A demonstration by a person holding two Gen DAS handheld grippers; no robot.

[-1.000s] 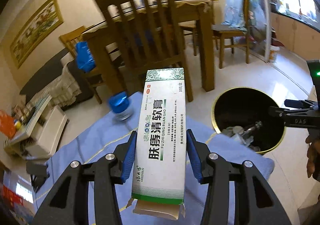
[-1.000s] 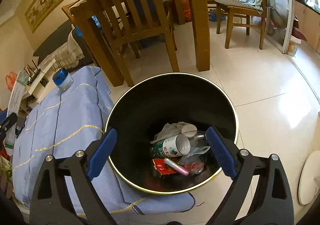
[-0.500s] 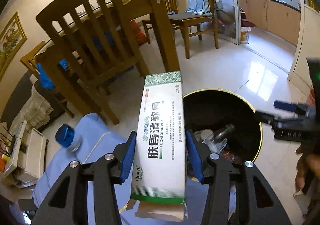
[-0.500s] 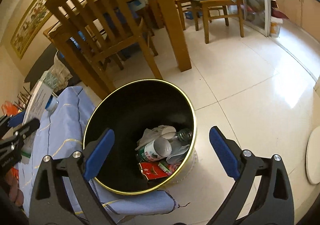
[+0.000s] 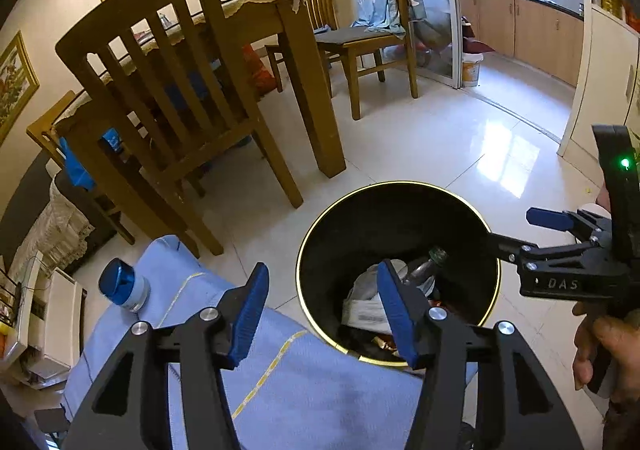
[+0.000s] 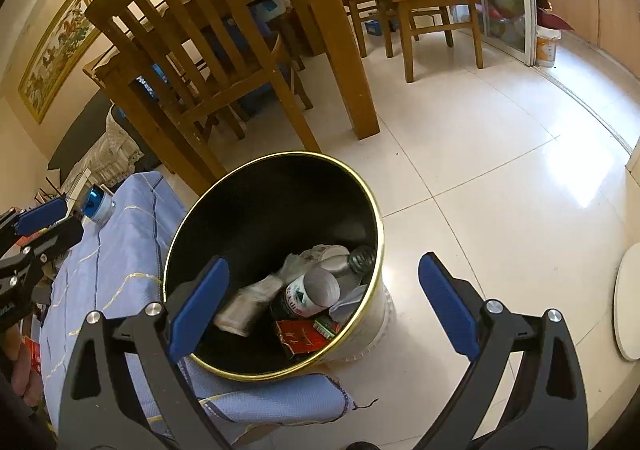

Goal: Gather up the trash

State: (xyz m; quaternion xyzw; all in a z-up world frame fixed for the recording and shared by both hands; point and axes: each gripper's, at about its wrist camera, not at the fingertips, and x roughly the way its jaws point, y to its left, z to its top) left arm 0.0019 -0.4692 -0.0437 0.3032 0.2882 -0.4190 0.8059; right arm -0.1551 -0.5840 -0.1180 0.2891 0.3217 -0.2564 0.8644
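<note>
My left gripper (image 5: 320,282) hangs over the near rim of the black, gold-rimmed bin (image 5: 400,183), its jaws opening with nothing between them. The white and green ointment box (image 6: 244,302) lies blurred inside the bin (image 6: 280,155), beside a can (image 6: 312,290), a bottle (image 6: 360,258) and a red pack (image 6: 300,334). My right gripper (image 6: 324,270) is open and empty above the bin's right side. A small jar with a blue lid (image 5: 124,284) stands on the blue cloth (image 5: 320,390) at the left.
Wooden chairs (image 5: 160,89) and a dining table (image 5: 280,9) stand behind the bin on the pale tiled floor (image 5: 440,137). A hand (image 5: 600,350) holds the right gripper's handle at the right edge. A white round object (image 6: 628,302) lies on the floor.
The ointment box has left the left gripper and dropped into the bin. The left jaws stand wider apart. Both views swung over the bin in the first half second.
</note>
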